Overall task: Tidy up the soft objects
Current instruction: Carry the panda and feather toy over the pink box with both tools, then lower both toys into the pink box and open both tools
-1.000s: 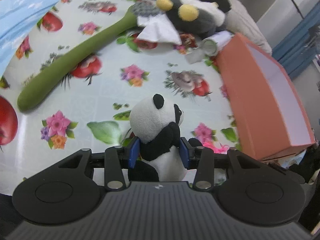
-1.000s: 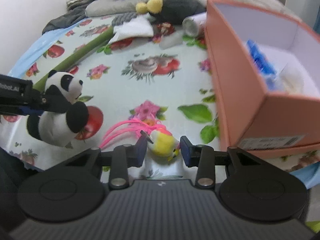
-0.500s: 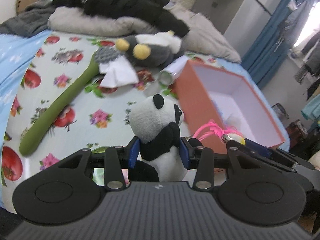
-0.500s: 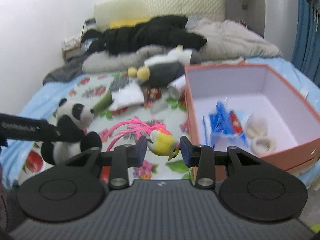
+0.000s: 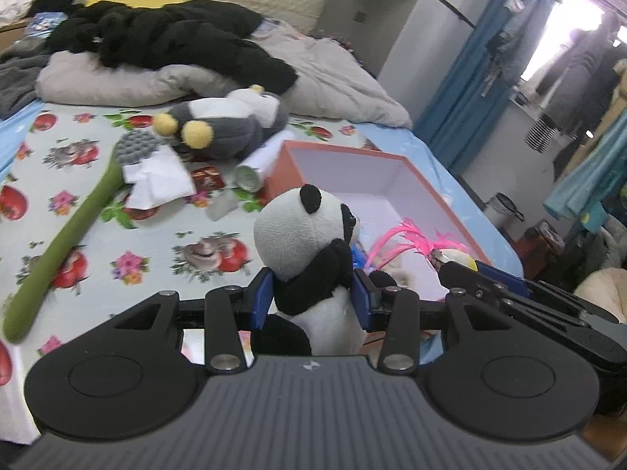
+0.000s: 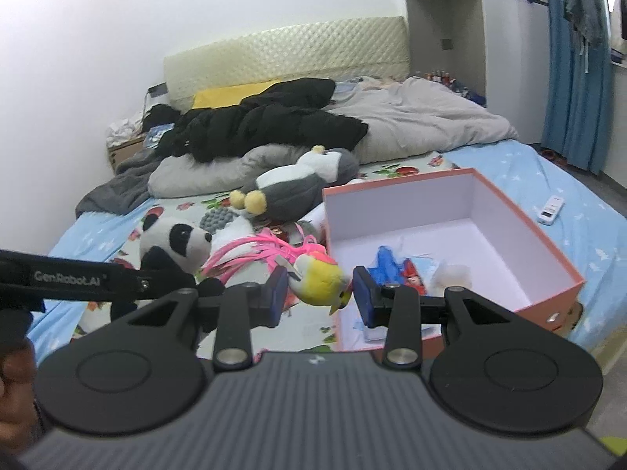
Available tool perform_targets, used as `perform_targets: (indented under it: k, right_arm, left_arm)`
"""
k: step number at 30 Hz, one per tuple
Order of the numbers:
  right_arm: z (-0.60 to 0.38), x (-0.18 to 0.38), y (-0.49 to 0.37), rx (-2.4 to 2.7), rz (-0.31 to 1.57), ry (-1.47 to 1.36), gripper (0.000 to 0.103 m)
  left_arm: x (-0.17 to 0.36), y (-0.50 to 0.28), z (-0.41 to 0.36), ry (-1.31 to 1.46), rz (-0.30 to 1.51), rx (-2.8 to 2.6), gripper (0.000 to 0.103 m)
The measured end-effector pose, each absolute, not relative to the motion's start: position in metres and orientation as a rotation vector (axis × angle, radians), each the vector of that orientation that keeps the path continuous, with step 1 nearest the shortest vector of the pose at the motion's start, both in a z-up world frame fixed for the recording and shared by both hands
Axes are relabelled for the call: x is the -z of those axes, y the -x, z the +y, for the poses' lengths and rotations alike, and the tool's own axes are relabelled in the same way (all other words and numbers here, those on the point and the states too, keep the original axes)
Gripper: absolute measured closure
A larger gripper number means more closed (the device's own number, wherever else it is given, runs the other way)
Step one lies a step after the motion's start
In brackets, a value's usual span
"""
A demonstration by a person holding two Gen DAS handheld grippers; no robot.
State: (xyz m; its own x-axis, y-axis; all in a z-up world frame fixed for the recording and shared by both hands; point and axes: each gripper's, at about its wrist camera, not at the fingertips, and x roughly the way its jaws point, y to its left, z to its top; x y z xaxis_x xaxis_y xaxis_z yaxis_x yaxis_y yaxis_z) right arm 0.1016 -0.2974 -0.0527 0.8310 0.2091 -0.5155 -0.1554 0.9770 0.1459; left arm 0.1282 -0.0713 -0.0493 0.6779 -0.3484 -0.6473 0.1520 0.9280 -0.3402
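Note:
My left gripper (image 5: 313, 297) is shut on a panda plush (image 5: 309, 243) and holds it in the air near the front left corner of the open orange box (image 5: 282, 164). The panda also shows in the right wrist view (image 6: 172, 246). My right gripper (image 6: 317, 293) is shut on a yellow bird toy (image 6: 319, 278) with pink feathers, held above the box's (image 6: 548, 250) near left corner. The bird and its gripper show in the left wrist view (image 5: 454, 254). Blue and white soft items (image 6: 392, 266) lie inside the box.
On the fruit-print sheet lie a grey penguin plush (image 5: 223, 125), a long green toy (image 5: 66, 231), a white cloth (image 5: 160, 184) and a white roll (image 5: 252, 172). Black clothes (image 6: 266, 121) and grey bedding lie behind. A white remote (image 6: 550, 209) lies right of the box.
Both grippers have risen from the sheet with their toys and moved toward the box. The view now looks over the box interior and the far end of the bed.

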Motion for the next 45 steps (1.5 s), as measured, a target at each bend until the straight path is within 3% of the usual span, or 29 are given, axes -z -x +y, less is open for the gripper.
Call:
perform_targets:
  k: [17, 39, 40, 42, 43, 45]
  right_arm:
    - [-0.371, 0.074, -0.158, -0.026, 0.608, -0.174, 0.063]
    - [-0.42, 0.146, -0.27, -0.004, 0.806, -0.238, 0.061]
    - [-0.421, 0.148, -0.272, -0.003, 0.814, -0.242, 0.061]
    - [-0.423, 0.152, -0.275, -0.006, 0.831, -0.264, 0.055]
    - [-0.424, 0.154, -0.275, -0.005, 0.843, -0.274, 0.049]
    - [-0.423, 0.155, -0.274, 0.0, 0.85, -0.277, 0.047]
  left_arm:
    - [0.06, -0.213, -0.173, 0.221, 0.831, 0.488, 0.055]
    - [0.143, -0.359, -0.254, 0.167, 1.012, 0.494, 0.054]
    - [0.146, -0.362, -0.254, 0.168, 1.02, 0.491, 0.053]
    - [0.149, -0.366, -0.253, 0.173, 1.021, 0.488, 0.037]
    - [0.15, -0.368, -0.253, 0.174, 1.018, 0.487, 0.035]
    - [0.149, -0.369, -0.252, 0.17, 1.022, 0.481, 0.035]
